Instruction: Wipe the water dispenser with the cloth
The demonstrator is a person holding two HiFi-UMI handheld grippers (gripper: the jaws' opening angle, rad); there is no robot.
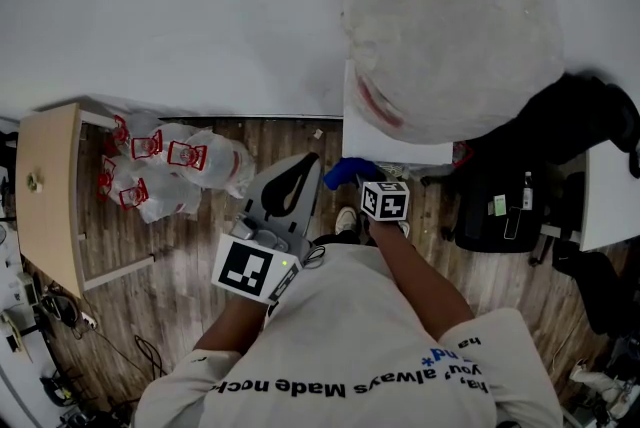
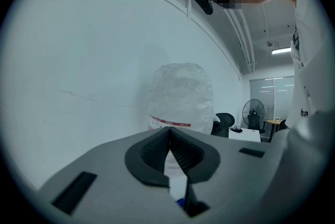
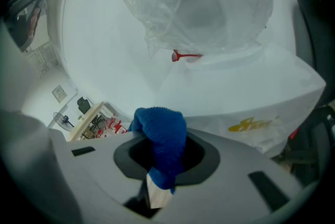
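Where white water dispenser (image 3: pixel 235 87) stands on wood-plank floor (image 1: pixel 200 246), yellow logo (image 3: pixel 254 124) unreadable; left gripper (image 2: pixel 168 131) fingers together, empty; right gripper (image 3: pixel 159 160) fingers clamp blue cloth (image 3: pixel 163 131).

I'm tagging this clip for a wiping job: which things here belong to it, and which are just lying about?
In the job: water dispenser, its wrapped bottle, blue cloth pinched in the right tongs.

Lying about: red-printed plastic bags, wooden table, fan. The left tongs are shut on nothing.

Office: swivel chair (image 2: pixel 224 122), desk (image 2: pixel 245 135), standing fan (image 2: pixel 253 112).
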